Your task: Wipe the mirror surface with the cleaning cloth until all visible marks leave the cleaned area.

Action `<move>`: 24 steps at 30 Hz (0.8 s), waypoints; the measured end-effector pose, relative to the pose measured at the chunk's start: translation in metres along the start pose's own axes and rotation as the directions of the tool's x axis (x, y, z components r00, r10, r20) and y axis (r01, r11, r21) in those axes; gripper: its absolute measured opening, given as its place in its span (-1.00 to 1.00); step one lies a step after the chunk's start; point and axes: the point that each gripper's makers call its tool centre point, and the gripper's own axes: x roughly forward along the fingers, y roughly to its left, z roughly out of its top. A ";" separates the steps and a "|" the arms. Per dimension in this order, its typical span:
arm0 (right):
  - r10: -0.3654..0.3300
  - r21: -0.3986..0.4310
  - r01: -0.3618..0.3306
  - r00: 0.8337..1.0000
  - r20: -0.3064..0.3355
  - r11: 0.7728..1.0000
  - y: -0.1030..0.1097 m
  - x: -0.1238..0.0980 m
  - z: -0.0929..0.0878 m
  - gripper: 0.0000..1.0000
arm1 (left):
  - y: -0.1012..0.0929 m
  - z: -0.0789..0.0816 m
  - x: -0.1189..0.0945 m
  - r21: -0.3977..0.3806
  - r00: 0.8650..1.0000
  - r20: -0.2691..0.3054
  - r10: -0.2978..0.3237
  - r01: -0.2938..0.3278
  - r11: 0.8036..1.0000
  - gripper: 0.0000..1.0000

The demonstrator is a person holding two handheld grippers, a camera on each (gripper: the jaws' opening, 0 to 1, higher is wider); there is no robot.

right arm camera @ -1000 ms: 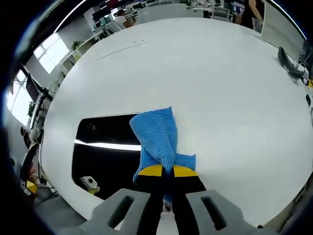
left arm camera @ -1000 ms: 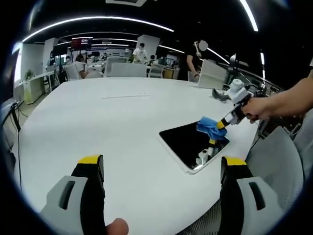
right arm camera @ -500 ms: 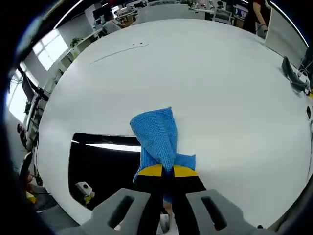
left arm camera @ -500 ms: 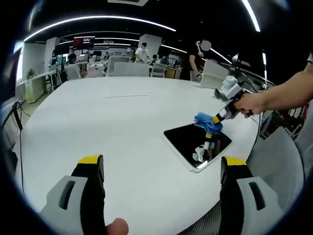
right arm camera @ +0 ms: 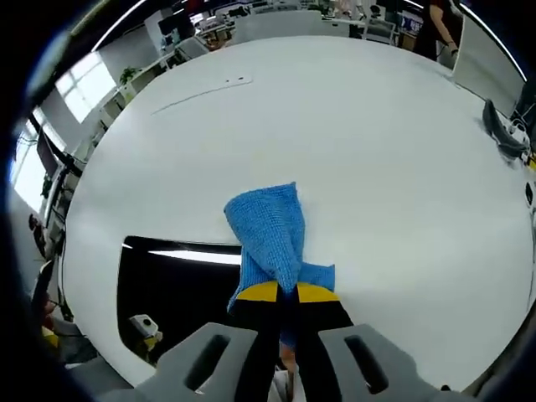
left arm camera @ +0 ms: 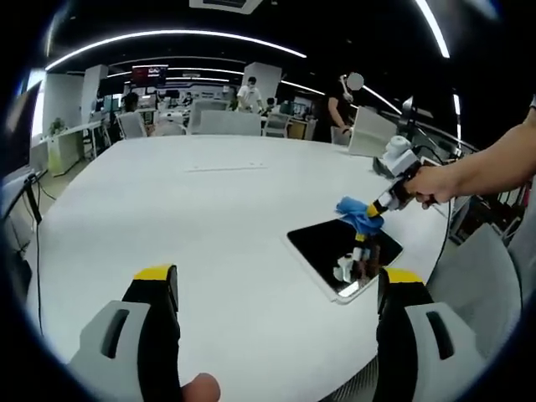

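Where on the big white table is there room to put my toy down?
Most of the white table is bare: the wide stretch between the mirror and the far chairs, and the part in front of the left gripper. It gets crowded by the mirror's edge, where the right gripper holds the blue cloth, and near the dark object at the far rim.

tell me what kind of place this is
Most likely an open-plan office or lab: a big white table holds the mirror, with desks, chairs and people behind, a wall screen, and long strip lights overhead.
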 end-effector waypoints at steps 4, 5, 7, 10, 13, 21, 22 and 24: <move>-0.002 -0.012 0.002 1.000 -0.008 1.000 0.000 0.000 0.000 -1.00 | -0.002 0.001 -0.001 0.002 1.000 0.003 -0.004 0.004 1.000 0.97; 0.000 -0.010 0.000 1.000 -0.012 1.000 0.000 0.000 0.000 -1.00 | -0.002 0.001 -0.001 0.003 1.000 0.002 -0.004 0.004 1.000 0.97; 0.007 -0.003 -0.007 1.000 -0.015 1.000 0.000 0.000 0.000 -1.00 | 0.000 0.000 -0.001 0.003 1.000 0.000 -0.001 0.001 1.000 0.97; 0.036 0.036 -0.036 0.999 0.008 0.999 0.005 -0.009 0.004 -1.00 | 0.003 0.000 -0.001 -0.003 1.000 0.000 0.005 -0.005 1.000 0.97; 0.051 0.044 -0.053 0.998 0.045 0.998 0.004 -0.029 0.012 -1.00 | 0.002 0.000 -0.001 0.003 1.000 -0.002 0.001 -0.001 1.000 0.97; 0.070 0.078 -0.079 0.991 0.111 0.994 -0.020 -0.069 0.023 -1.00 | 0.002 0.007 0.003 0.008 1.000 0.019 0.000 -0.001 1.000 0.97; 0.063 0.078 -0.072 0.992 0.112 0.994 -0.026 -0.073 0.020 -1.00 | 0.003 0.008 0.003 0.005 1.000 0.023 0.002 -0.002 1.000 0.97; 0.051 0.072 -0.059 0.993 0.109 0.996 -0.035 -0.076 0.014 -1.00 | 0.002 0.009 0.003 0.005 1.000 0.026 0.002 -0.002 1.000 0.97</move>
